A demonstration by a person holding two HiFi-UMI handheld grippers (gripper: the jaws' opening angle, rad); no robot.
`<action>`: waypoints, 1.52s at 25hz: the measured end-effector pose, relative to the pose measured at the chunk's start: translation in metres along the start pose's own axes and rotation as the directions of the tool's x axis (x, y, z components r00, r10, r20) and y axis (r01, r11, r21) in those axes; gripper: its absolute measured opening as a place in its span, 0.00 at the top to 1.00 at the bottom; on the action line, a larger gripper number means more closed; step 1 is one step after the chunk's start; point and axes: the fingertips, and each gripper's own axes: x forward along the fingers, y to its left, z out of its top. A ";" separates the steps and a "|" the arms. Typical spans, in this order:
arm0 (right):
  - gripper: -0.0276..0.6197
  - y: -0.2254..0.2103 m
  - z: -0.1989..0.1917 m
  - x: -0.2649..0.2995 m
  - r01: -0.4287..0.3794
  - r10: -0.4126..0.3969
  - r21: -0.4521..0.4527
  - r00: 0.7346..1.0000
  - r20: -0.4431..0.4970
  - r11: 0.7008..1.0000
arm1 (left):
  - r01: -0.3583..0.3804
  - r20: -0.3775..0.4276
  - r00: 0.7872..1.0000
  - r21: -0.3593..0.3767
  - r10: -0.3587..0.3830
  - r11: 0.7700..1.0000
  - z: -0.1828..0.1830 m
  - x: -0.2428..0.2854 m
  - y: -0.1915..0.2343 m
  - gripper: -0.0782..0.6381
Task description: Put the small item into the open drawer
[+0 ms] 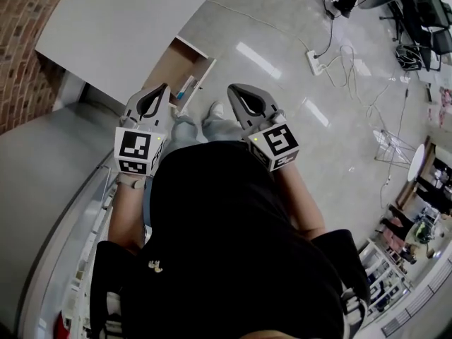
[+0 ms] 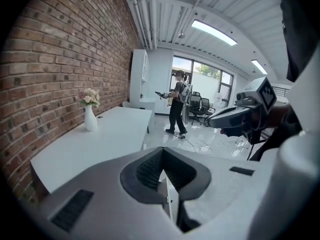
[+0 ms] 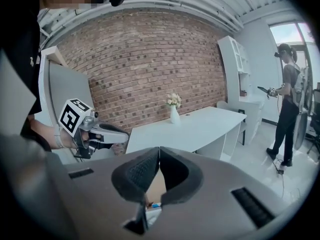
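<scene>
Left tongs (image 1: pixel 166 87) and right tongs (image 1: pixel 230 87) both pressed together, empty, side by side before torso. Small item (image 1: pixel 186 88), too small to identify, lies in open drawer (image 1: pixel 173 63) jutting from table (image 1: pixel 120 13) edge; drawer's near end partly behind left tongs. Floor (image 1: pixel 282 41) open at right, cables (image 1: pixel 353 62) beyond

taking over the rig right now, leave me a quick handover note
Left gripper: shut, nothing between its jaws.
Right gripper: shut, also empty.
Both are held side by side, pointing at the light wooden drawer, which stands open under the white table.
The small blue-and-white item lies inside that drawer, apart from both grippers.
Done: the item appears to be in the drawer and released.
Left: probably nothing but a check that it sits fully inside; the drawer is open.
</scene>
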 end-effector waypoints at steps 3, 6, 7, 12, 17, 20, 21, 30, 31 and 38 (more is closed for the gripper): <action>0.94 0.002 0.013 0.002 -0.024 0.025 -0.019 0.999 0.024 1.000 | -0.025 0.036 0.999 -0.020 0.026 0.999 0.011 -0.016 0.001 0.89; 0.94 0.004 0.024 0.005 -0.044 0.046 -0.035 0.998 0.047 0.998 | -0.042 0.073 0.996 -0.048 0.046 0.998 0.023 -0.029 0.002 0.89; 0.94 0.005 0.026 0.006 -0.051 0.053 -0.038 0.997 0.051 0.998 | -0.053 0.079 0.995 -0.050 0.057 0.997 0.025 -0.034 0.004 0.89; 0.94 0.012 0.037 0.009 -0.094 0.097 -0.050 0.993 0.067 0.994 | -0.107 0.120 0.986 -0.063 0.114 0.992 0.039 -0.055 0.008 0.89; 0.94 0.017 0.045 0.011 -0.115 0.120 -0.069 0.989 0.084 0.991 | -0.134 0.144 0.979 -0.084 0.145 0.987 0.044 -0.063 0.011 0.89; 0.94 0.019 0.050 0.014 -0.131 0.138 -0.081 0.987 0.087 0.988 | -0.152 0.153 0.974 -0.093 0.165 0.984 0.046 -0.068 0.013 0.89; 0.94 0.020 0.052 0.014 -0.136 0.144 -0.086 0.986 0.089 0.987 | -0.158 0.154 0.973 -0.094 0.171 0.983 0.046 -0.069 0.013 0.89; 0.94 0.023 0.058 0.013 -0.152 0.165 -0.112 0.980 0.110 0.982 | -0.184 0.151 0.968 -0.104 0.198 0.977 0.042 -0.071 0.015 0.89; 0.94 0.024 0.058 0.012 -0.154 0.166 -0.112 0.980 0.109 0.982 | -0.184 0.151 0.968 -0.103 0.198 0.978 0.042 -0.071 0.015 0.89; 0.94 0.021 0.053 0.008 -0.128 0.139 -0.106 0.985 0.105 0.986 | -0.177 0.148 0.971 -0.093 0.189 0.980 0.042 -0.069 0.015 0.89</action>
